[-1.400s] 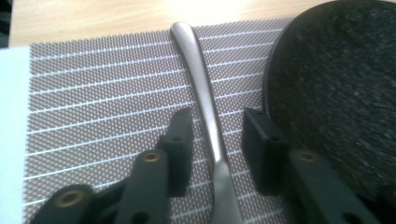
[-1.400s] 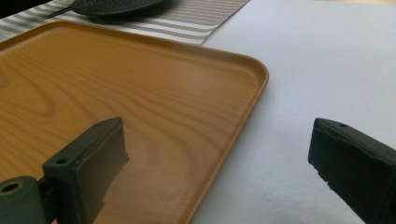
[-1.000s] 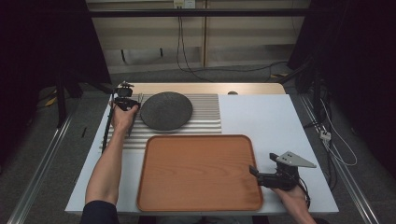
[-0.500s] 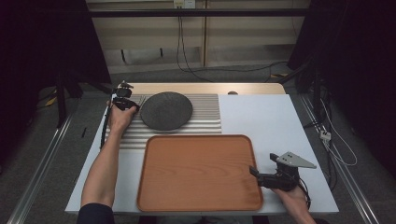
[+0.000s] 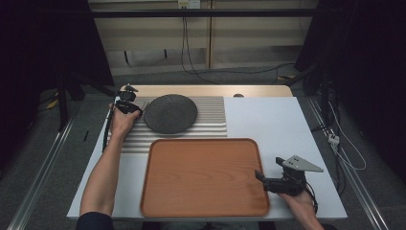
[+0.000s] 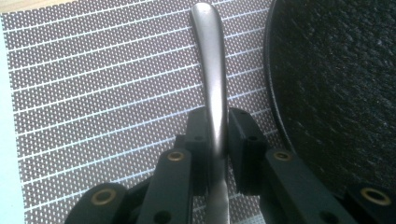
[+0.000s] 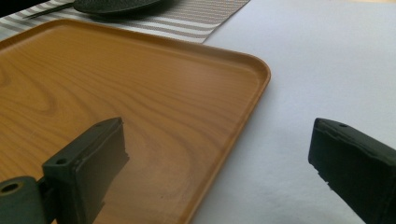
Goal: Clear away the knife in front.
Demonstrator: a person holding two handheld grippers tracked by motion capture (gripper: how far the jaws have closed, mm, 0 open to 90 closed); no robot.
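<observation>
- Surface point(image 5: 287, 124): white, w/ striped mat point(image 5: 210, 120) at far left.
- Wooden tray point(image 5: 201, 177): near centre, just in front of mat.
- Dark round plate point(image 5: 170, 113): on mat.
- Right claw point(image 7: 219, 168): jaws wide apart, straddling tray's right rim, holding nothing.
- Left claw point(image 6: 217, 140): clamped on metal utensil handle point(image 6: 210, 70), over mat, just beside plate.

Between the left gripper's point(image 6: 215, 135) matt black plastic jaws sits a smooth metal handle point(image 6: 211, 70) with a dull satin sheen. Just right of it, the dark plate point(image 6: 336, 84) looks rough and stone-like. Beneath lies a woven, striped placemat point(image 6: 93, 93). Under the right gripper point(image 7: 219, 158) the tray point(image 7: 140, 107) shows smooth, lightly glossy wood grain.
</observation>
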